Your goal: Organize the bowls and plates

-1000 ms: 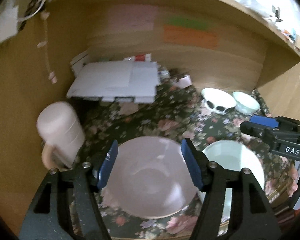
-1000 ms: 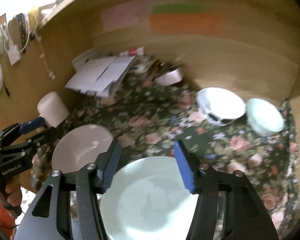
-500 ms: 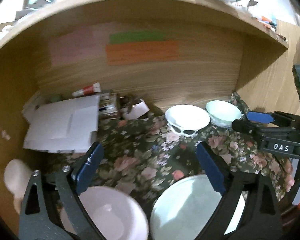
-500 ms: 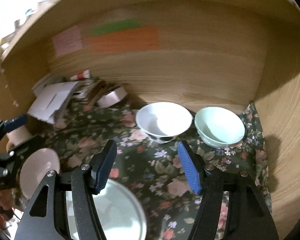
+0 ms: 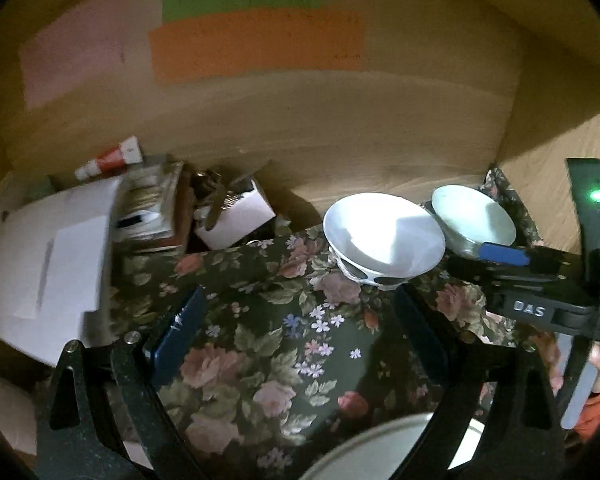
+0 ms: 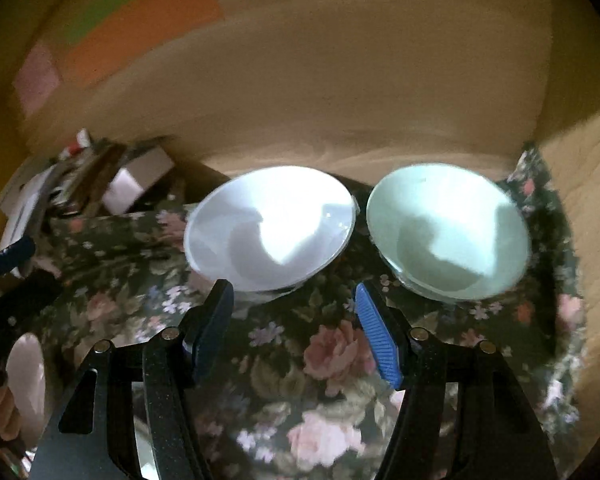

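Note:
A white bowl (image 6: 272, 228) with dark spots on its outside and a pale green bowl (image 6: 448, 232) stand side by side at the back right of the floral cloth (image 6: 332, 360). My right gripper (image 6: 292, 304) hovers open just in front of the white bowl, nothing between its fingers. Further left, my left gripper (image 5: 300, 320) is wide open over bare cloth, short of the white bowl (image 5: 384, 232) and green bowl (image 5: 472, 216). A pale plate's rim (image 5: 380, 452) shows at the bottom. A pink plate (image 6: 26, 376) lies at the front left.
Wooden walls enclose the nook; orange and green notes (image 5: 256, 44) are stuck on the back wall. White papers (image 5: 48, 264), a small white box (image 5: 236, 216) with clutter and a red-white tube (image 5: 112, 158) fill the back left. The side wall (image 6: 580, 184) stands close beside the green bowl.
Both grippers have moved from above the two plates at the front toward the bowls at the back right. The left jaws have spread wider and left the pink plate behind.

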Action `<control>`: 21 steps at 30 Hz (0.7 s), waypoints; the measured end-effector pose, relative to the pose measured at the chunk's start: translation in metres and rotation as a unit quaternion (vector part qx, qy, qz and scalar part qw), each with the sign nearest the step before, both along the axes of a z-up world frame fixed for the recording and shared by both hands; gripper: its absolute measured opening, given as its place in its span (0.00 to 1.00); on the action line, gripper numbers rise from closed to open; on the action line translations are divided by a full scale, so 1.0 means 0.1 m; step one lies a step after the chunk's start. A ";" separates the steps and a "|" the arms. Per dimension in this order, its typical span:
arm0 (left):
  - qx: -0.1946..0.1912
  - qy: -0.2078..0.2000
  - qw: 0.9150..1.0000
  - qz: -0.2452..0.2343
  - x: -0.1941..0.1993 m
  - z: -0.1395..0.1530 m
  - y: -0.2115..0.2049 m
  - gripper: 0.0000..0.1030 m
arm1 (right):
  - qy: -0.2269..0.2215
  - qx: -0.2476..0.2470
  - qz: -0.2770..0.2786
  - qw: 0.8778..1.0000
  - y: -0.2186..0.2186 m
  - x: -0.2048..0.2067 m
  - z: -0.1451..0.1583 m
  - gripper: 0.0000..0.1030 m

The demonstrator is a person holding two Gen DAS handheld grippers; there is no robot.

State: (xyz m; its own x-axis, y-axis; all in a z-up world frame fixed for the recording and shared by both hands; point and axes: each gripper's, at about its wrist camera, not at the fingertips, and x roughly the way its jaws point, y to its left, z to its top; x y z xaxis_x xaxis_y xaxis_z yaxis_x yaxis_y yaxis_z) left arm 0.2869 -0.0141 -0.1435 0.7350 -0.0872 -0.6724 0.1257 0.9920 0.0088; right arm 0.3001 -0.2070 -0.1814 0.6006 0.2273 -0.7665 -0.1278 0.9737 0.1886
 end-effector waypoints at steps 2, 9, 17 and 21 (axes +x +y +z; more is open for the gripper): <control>-0.003 0.012 1.000 -0.002 0.10 -0.07 0.01 0.93 | 0.015 0.011 -0.003 1.000 -0.02 0.11 -0.11 0.51; -0.001 0.030 1.000 0.001 0.31 -0.19 0.03 0.92 | 0.037 0.043 -0.002 0.998 -0.04 0.26 -0.25 0.45; -0.002 0.034 0.999 0.000 0.31 -0.23 0.04 0.92 | 0.056 0.048 -0.007 0.997 -0.01 0.46 -0.38 0.45; 0.007 0.042 0.999 -0.006 0.32 -0.30 0.00 0.92 | 0.067 0.050 -0.009 0.996 -0.01 0.52 -0.44 0.37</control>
